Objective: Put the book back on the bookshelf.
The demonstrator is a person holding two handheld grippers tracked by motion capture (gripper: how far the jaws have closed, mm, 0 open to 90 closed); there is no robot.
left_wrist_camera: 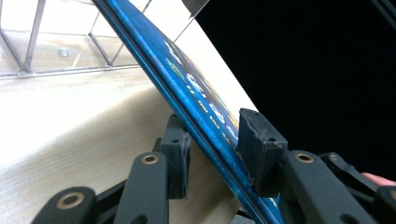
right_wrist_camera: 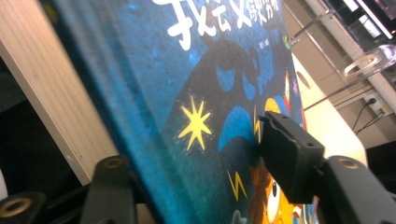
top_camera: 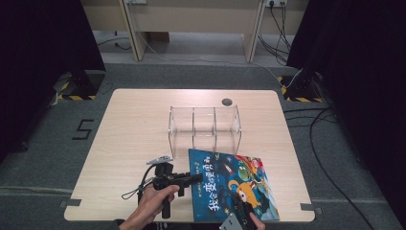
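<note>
The blue picture book [top_camera: 233, 186] lies at the table's [top_camera: 129, 139] near right, far corner against the clear rack [top_camera: 205, 125], its spine pinched by the left gripper [top_camera: 195, 178] and near edge clamped by the right gripper [top_camera: 244, 211], racking not yet done.

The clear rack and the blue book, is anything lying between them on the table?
Nothing: in the high view the blue book's far corner reaches right up to the clear rack's front edge, with no object between them.

The clear rack [top_camera: 205, 128] blocks the way just beyond the book [top_camera: 232, 184]; the table's [top_camera: 129, 129] left half lies open.
</note>
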